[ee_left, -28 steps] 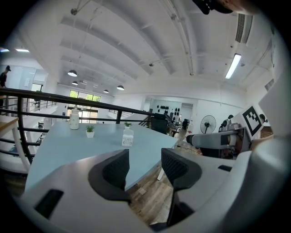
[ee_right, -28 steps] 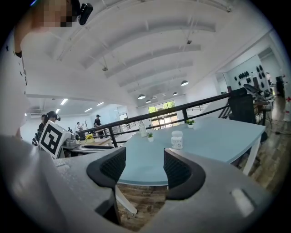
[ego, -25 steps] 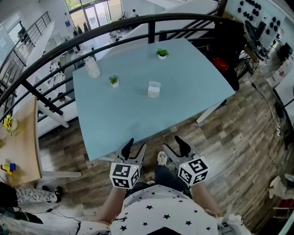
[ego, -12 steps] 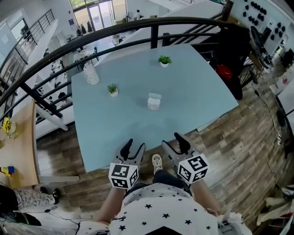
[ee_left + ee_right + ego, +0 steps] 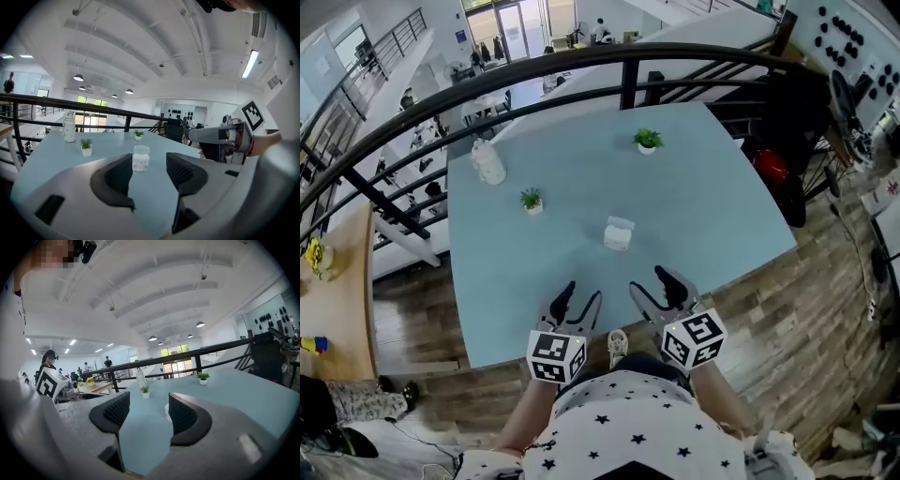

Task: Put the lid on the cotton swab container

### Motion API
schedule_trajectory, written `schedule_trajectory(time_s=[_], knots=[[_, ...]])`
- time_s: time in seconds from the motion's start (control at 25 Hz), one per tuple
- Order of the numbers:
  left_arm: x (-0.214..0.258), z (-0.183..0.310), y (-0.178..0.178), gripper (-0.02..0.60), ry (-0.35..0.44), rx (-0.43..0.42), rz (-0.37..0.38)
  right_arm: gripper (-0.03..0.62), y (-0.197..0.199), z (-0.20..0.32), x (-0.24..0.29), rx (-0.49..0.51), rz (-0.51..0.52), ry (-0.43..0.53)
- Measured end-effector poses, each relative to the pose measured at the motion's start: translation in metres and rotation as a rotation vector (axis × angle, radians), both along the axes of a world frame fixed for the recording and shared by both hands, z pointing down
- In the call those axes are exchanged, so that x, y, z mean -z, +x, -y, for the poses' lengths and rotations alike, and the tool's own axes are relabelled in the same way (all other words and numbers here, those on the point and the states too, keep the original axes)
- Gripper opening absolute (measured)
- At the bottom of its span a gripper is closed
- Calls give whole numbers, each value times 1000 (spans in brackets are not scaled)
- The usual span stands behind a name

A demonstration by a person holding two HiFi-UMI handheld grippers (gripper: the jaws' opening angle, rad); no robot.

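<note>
The cotton swab container (image 5: 618,233) is a small white tub with a clear top, standing upright near the middle of the light blue table (image 5: 712,197). Whether the lid rests on it I cannot tell. In the left gripper view the container (image 5: 140,158) shows far off between the jaws. In the right gripper view only an edge of the container (image 5: 167,411) peeks out beside the right jaw. My left gripper (image 5: 581,292) and right gripper (image 5: 650,281) hover over the table's near edge, well short of the tub. Both are open and empty.
Two small potted plants (image 5: 531,200) (image 5: 648,141) and a white bottle (image 5: 488,162) stand farther back on the table. A black railing (image 5: 581,67) curves behind it. Wooden floor (image 5: 787,309) lies to the right, and a wooden table (image 5: 337,309) to the left.
The table and container have drawn nearer in the head view. Both grippers have advanced from over the floor to above the table's near edge, jaws unchanged.
</note>
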State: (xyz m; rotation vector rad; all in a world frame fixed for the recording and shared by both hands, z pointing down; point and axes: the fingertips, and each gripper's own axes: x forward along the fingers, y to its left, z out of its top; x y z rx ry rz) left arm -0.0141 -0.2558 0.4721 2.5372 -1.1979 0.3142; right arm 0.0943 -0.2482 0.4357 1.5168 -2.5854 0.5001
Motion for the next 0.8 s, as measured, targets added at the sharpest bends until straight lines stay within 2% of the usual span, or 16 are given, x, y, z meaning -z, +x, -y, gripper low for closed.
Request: schedule_trajectory(time_s=[0.8], knots=[[-38,86,47,256,-36,36,39,242,27,101,-22,107,8,-33]])
